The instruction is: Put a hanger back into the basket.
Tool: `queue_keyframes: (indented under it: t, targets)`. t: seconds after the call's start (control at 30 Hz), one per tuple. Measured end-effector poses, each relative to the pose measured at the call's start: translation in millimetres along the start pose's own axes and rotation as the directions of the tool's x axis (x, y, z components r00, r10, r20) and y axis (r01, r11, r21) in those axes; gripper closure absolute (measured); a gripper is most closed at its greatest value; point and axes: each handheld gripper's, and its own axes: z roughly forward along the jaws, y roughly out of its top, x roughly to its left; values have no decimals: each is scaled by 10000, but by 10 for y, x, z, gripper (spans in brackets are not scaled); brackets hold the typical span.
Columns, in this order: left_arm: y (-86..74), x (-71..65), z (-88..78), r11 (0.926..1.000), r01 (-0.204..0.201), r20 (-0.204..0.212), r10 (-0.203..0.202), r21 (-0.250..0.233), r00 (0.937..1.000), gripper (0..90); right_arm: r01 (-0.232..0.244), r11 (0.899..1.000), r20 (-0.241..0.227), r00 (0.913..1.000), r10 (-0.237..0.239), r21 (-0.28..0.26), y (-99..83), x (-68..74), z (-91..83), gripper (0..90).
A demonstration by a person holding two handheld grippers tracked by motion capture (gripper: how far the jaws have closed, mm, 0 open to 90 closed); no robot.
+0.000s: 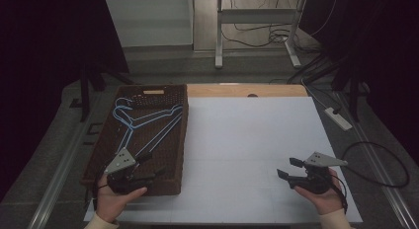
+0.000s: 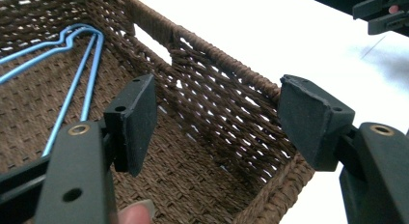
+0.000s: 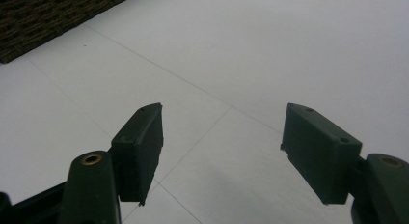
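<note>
Blue hangers [image 1: 143, 121] lie inside the wicker basket [image 1: 106, 133], toward its far end. The left gripper [image 1: 150, 166] sits at the basket's near end, jaws spread wide with nothing between them, one pad inside the right wall, one outside. The right gripper [image 1: 289, 168], well right of the basket on the white table [image 1: 247, 135], is likewise spread and empty, with open surface all round.
</note>
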Motion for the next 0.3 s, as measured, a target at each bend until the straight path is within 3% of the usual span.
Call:
queue_keyframes:
  t: [0.3]
  targets:
    - [-4,14,-1,10000,-16,12,16,14,10000,313,157,9998,18,9999,-156,-140,3,20,6,317]
